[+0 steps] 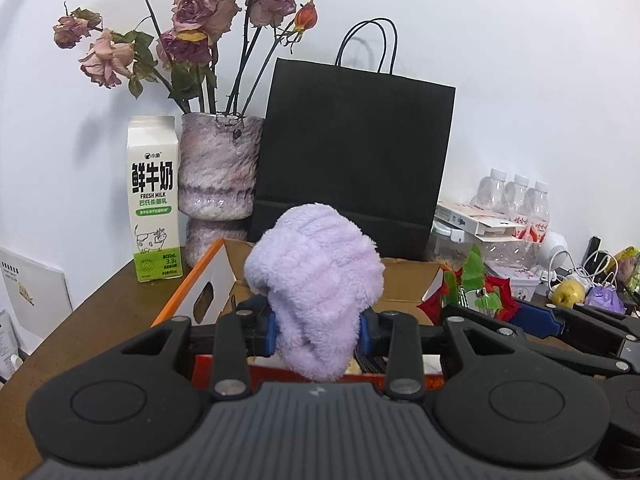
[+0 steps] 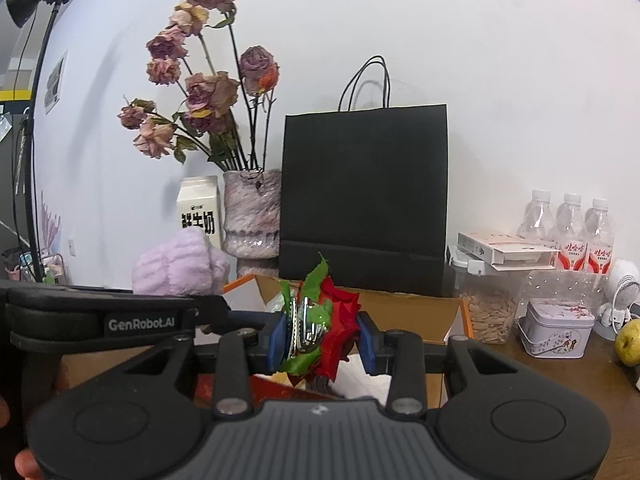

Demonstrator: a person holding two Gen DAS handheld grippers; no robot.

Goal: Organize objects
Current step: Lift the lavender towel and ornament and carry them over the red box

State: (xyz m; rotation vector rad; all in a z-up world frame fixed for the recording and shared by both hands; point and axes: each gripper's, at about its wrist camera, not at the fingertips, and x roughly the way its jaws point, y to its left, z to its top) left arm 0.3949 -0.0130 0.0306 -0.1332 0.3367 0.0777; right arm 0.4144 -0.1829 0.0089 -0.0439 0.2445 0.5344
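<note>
Mid-task. Left hand-held gripper (image 1: 318,330) clamped on purple plush cloth (image 1: 316,280), held above open cardboard box (image 1: 404,280) near table's back edge. Right hand-held gripper (image 2: 324,338) clamped on red fabric rose (image 2: 332,320) with green leaves and metal clip, also over box. Neither item released yet. Left to sort, likely: pear (image 2: 629,342), tin (image 2: 556,330), bottles (image 2: 572,224) at table's right end.

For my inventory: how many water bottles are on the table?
3, in a row at the wall on the right: left bottle, middle bottle, right bottle. More may hide behind them.
</note>
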